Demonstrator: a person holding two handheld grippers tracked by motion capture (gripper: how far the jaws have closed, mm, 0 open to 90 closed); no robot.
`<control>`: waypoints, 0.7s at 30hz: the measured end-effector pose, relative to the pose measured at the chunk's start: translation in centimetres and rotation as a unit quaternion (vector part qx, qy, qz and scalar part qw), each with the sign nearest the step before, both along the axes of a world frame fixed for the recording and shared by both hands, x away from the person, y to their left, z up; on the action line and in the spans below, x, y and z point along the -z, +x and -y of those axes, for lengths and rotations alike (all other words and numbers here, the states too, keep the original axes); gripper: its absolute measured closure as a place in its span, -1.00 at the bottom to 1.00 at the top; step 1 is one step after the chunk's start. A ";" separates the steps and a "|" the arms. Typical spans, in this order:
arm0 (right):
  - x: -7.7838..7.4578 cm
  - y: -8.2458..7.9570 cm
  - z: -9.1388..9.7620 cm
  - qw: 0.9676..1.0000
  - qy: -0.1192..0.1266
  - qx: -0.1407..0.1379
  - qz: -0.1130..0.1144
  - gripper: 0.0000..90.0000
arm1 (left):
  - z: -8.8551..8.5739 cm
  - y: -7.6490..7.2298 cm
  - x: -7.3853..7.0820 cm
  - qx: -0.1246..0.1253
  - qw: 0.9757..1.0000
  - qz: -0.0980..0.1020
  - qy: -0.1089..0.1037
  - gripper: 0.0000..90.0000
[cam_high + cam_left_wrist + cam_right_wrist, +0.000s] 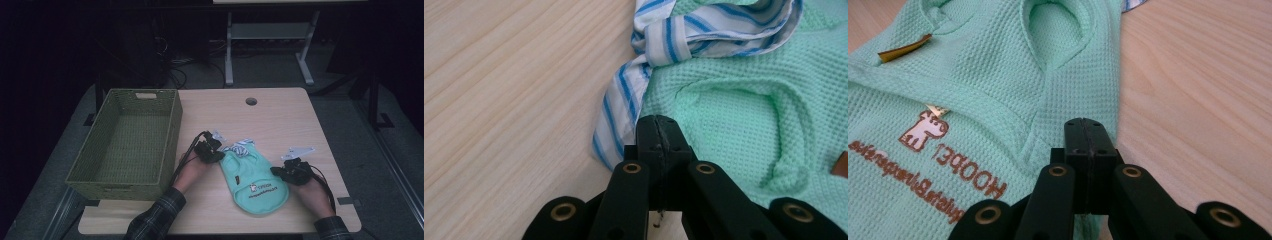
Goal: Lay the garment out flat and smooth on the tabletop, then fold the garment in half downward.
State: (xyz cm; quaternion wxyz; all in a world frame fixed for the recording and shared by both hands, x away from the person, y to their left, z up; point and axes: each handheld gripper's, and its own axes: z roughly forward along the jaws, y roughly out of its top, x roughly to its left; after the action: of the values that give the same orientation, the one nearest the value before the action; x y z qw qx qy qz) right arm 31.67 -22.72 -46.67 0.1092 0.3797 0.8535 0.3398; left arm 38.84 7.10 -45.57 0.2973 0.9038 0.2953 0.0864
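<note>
Lying flat on the counter (280, 115), the mint top (257, 180) sat right of the basket (127, 142), striped collar (704, 30) at its far end. Left gripper (658, 125) pinched shut at the collar's edge; right gripper (1084, 127) shut at the top's side hem, hold unclear
</note>
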 end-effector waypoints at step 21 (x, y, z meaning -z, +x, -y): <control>0.0 0.0 0.1 1.000 0.003 -0.001 -0.002 1.00 | -1.1 -2.7 -1.6 0.010 0.999 0.011 -0.030 0.64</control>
State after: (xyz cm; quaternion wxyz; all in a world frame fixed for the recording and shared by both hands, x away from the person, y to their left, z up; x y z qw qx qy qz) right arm 31.72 -22.80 -46.69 0.1061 0.3795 0.8530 0.3423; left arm 36.19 8.17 -43.95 0.3284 0.8964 0.2854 0.0847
